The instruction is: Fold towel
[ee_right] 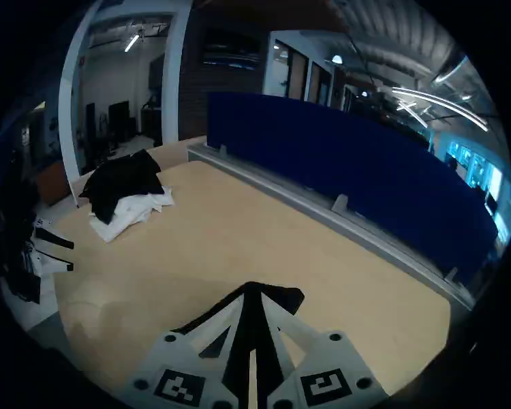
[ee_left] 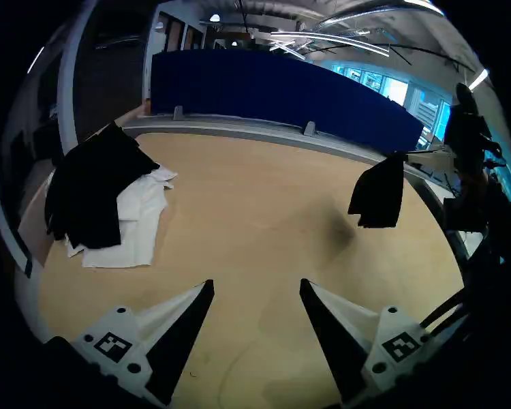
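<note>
Right gripper view: right gripper (ee_right: 255, 290) pinches a black towel (ee_left: 378, 194) hanging above the right edge of the table (ee_left: 255, 204), left gripper (ee_left: 255, 290) gaping empty, so the pickup looks done and next it likely must catch a free corner.

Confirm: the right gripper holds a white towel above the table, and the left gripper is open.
Wrong colour: the towel in the right gripper is black, as the left gripper view shows. It hangs above the table; the left gripper is open.
</note>
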Demonstrator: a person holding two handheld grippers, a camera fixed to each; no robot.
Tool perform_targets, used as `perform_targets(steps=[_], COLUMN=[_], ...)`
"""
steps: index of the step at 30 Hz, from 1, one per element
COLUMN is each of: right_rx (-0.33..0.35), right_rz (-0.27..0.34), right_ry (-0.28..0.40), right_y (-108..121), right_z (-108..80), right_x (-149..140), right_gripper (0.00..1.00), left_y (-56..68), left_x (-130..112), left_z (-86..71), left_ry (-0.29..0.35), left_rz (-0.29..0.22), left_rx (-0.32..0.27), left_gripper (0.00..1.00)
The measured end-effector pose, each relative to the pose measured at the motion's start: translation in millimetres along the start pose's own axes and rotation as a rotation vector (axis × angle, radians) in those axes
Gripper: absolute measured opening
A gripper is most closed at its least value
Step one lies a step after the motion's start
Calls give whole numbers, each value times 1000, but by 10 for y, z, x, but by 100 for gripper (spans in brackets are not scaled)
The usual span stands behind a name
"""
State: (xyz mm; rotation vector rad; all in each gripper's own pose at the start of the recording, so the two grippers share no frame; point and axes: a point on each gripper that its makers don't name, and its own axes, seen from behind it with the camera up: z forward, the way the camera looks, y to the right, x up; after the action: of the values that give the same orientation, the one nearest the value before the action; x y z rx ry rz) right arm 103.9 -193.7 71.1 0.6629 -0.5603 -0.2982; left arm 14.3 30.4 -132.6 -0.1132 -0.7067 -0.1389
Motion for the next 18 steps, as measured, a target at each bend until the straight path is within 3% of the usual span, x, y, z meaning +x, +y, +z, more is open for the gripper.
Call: perform_targets(steps=[18], right_rx=[-107], right_rz=[67], right_ry=[-14], right_y=[713], right_z=[-524], right_x=[-376], right_gripper=[2], left_y=[214], left_x=[95], left_z=[125], left_ry=[-8], left_rz=[36], left_rx=[-27], left_gripper=[94])
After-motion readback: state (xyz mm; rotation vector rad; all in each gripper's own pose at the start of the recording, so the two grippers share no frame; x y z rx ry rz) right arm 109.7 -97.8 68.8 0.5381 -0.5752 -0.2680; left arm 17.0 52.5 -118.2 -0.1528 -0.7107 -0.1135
